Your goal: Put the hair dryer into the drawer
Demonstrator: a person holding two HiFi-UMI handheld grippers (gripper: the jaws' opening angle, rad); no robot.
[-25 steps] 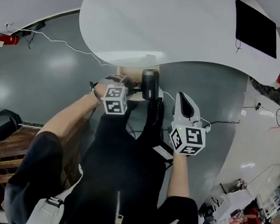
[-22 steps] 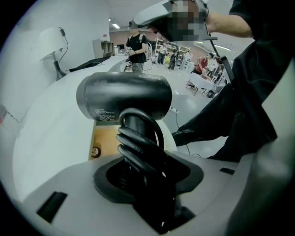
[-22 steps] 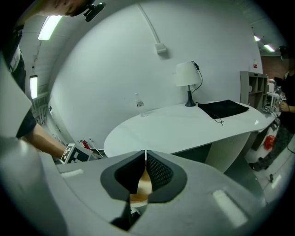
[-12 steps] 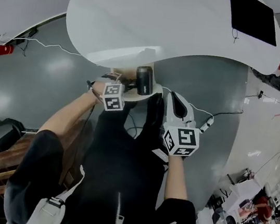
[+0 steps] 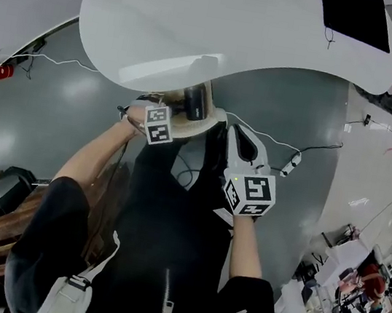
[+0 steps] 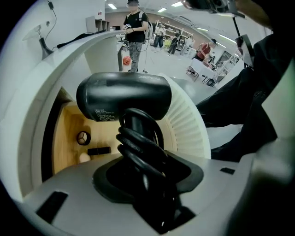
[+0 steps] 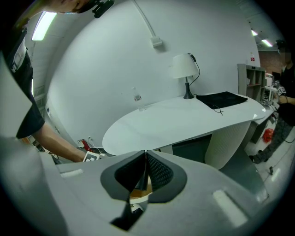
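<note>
1. The hair dryer (image 6: 123,97) is black, with its barrel lying crosswise and its handle pointing down toward the camera. Its black cord (image 6: 138,147) is wound in loops around the handle.
2. The left claw (image 6: 140,177) is clamped on the wrapped handle, with cord loops bulging out of the grip.
3. The dryer hangs over the open drawer (image 6: 69,120). No view shows whether it touches the wooden floor.
4. In the head view the hair dryer (image 5: 193,102) sits just under the edge of the tabletop (image 5: 237,33), above the drawer (image 5: 215,116). The left claw (image 5: 158,124) is just left of it.
5. Drawer contents at the left of the floor are a small dark ring (image 6: 83,138), a short dark bar (image 6: 99,150) and a pale round item (image 6: 84,158). All are too small to identify.
6. A white ribbed curved wall (image 6: 184,129) stands right of the dryer.
7. The right claw (image 7: 144,170) has its jaws together and nothing between them. A strip of wood colour shows below the tips.
8. In the head view the right claw (image 5: 243,160) is just beside the drawer's right side, apart from the dryer.
9. The tabletop carries a white lamp (image 7: 184,69) and a black mat (image 7: 221,99).
</note>
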